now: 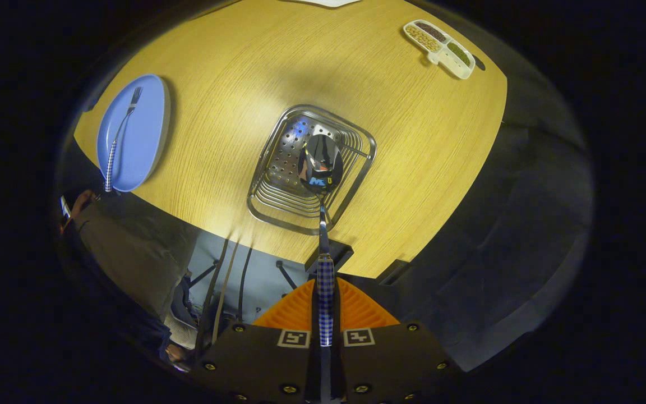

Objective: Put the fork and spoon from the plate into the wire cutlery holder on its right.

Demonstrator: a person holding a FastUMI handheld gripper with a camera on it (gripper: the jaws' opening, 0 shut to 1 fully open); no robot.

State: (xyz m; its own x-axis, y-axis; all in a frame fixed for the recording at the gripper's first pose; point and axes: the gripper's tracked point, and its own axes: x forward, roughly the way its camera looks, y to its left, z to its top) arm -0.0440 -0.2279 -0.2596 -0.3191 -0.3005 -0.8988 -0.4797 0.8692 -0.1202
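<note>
- The tongs (326, 314) are clenched on the spoon (321, 168), with both fingers pressing against its checked handle from either side.
- The spoon points straight ahead from the fingers; its polished bowl hangs above the open top of the wire cutlery holder (278, 191), over the half nearer the sectioned dish, and appears to be above the rim rather than inside.
- The wire cutlery holder stands upright on the wooden desk (233, 84), near the desk's closer edge and just ahead of the tongs; it has a perforated metal floor and walls of bent wire.
- The fork (118, 137) lies on the blue plate (149, 134), its tines toward the far side of the desk and its checked handle running back to the plate's near rim, where the end pokes slightly over the edge.
- The blue plate sits well apart from the holder, close to the desk's near-left edge.
- A white sectioned dish (441, 47) with three compartments of small grains or beans rests at the far side of the desk, well beyond the holder.
- A person's hand (79, 202) shows below the plate, beside the desk's edge.
</note>
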